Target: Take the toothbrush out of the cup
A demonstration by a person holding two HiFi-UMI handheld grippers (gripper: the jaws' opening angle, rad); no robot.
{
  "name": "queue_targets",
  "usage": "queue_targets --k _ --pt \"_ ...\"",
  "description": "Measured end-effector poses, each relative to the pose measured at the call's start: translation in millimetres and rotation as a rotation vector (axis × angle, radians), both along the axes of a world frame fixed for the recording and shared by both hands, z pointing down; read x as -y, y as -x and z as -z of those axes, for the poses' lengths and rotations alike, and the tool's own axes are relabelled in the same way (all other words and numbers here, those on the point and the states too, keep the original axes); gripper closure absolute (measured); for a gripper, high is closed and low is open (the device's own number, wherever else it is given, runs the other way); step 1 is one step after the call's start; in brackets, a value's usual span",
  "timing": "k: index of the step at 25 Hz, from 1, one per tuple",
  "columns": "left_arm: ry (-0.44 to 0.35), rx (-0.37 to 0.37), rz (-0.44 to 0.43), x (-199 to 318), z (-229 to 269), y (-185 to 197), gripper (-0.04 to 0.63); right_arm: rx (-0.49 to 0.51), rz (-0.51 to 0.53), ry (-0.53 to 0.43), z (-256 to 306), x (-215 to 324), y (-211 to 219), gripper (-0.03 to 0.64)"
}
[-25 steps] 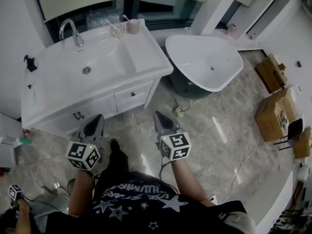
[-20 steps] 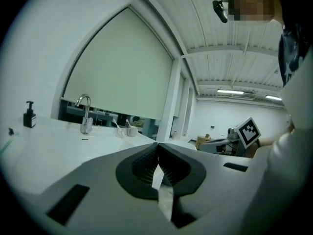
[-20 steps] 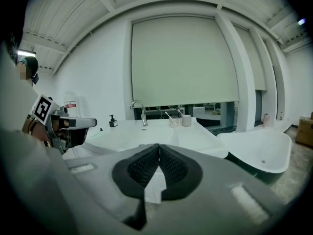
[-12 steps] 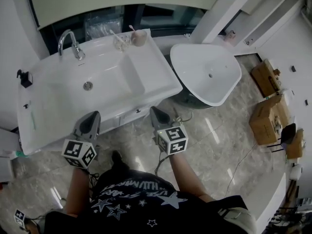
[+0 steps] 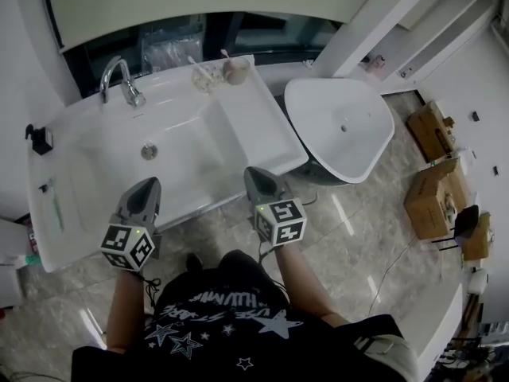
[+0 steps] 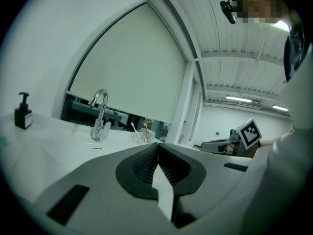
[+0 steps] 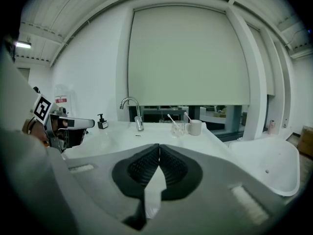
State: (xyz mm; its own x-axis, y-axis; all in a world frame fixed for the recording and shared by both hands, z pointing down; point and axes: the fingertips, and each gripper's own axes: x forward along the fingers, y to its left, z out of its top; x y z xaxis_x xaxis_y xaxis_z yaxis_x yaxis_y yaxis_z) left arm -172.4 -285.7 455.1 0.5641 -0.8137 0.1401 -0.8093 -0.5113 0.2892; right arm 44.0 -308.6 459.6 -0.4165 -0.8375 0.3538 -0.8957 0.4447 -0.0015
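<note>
I count two cups: one clear glass cup [image 5: 205, 78]; one opaque beige cup [image 5: 236, 72]; two toothbrushes: one white toothbrush [image 5: 194, 62], one pink-headed toothbrush [image 5: 225, 54]; one curved chrome tap [image 5: 131, 94]; one black pump bottle [image 5: 37, 138]; one white oval bathtub [image 5: 342, 122]; at least two brown cardboard boxes [image 5: 433, 130]

Head view looks steeply down; gripper views face the same sink [image 5: 191, 153], seemingly level.

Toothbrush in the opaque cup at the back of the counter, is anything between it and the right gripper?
Nothing visible. Only bare countertop lies between the right gripper and the toothbrush in the cup; the clear glass stands beside the cup.
</note>
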Motion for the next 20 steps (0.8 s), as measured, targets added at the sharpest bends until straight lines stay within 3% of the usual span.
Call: queue_targets --k 9,20 --pt "0.017 0.004 0.041 37 -1 -8 0.588 0.000 0.034 -0.003 -1 55 -10 0.617" --pt "0.021 0.038 0.165 132 10 -16 0.588 0.011 0.212 0.020 6 190 -3 0.617"
